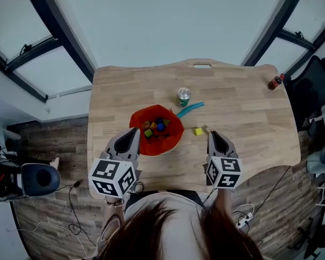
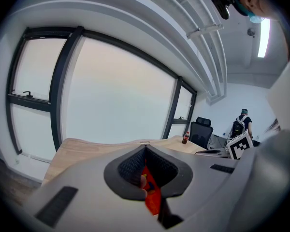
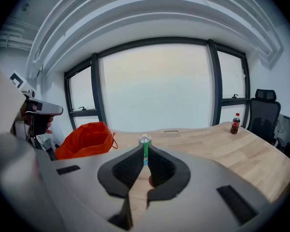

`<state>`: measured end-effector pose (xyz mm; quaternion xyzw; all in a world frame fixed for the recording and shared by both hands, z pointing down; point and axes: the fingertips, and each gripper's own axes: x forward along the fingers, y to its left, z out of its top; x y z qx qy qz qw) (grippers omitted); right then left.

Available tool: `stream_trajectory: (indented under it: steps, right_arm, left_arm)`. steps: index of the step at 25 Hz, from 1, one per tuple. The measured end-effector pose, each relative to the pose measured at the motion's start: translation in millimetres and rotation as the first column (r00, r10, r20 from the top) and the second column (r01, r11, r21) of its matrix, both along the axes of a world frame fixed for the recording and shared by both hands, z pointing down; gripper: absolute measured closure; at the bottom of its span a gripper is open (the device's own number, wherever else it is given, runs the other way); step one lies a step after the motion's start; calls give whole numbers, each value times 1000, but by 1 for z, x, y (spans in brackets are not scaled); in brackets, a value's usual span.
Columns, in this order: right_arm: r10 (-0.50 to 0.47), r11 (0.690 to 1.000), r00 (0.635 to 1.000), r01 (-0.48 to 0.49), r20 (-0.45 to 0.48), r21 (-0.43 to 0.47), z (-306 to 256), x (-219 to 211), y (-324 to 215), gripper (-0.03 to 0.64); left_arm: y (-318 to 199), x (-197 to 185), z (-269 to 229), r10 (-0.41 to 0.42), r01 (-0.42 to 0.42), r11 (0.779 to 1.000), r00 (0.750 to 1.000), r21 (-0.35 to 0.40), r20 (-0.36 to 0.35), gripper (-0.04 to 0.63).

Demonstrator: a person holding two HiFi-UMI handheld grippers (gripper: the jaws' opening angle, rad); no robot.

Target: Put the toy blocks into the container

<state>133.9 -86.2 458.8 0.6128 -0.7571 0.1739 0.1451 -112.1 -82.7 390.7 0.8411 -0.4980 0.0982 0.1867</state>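
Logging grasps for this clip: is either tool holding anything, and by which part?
The left tool pinches the red bag at its near rim; the right tool holds nothing.

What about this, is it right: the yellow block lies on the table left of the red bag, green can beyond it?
No. The head view shows the yellow block on the table right of the red bag, not left; the green can is beyond the bag.

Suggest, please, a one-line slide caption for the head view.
Blocks sit in the red bag; left gripper at its rim, right gripper, jaws together, beside a yellow block on the wooden table.
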Motion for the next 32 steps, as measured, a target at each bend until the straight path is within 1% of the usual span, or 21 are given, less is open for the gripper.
stream_trajectory:
  steps: [6,14,20,32]
  right_arm:
    - [6,1000,1000,-6,16,-14,11,10,2,571]
    - [-16,999,1000,15,-26,-31,29,15,-3,571]
    - [-53,997,996,49,-66,-57,46,15,-9,569]
    - [-128,987,989,119,-79,-112,75,9,-21,569]
  left_arm:
    - [-1,8,1,7,-7,1000,1000,-3,-4,584]
    - [-2,14,3,7,-7,1000,1000,-11,-2,584]
    - [-2,15,4,-11,11,1000,1000,-13,3,584]
    - [0,15,6,-51,52,998,998,-27,27,584]
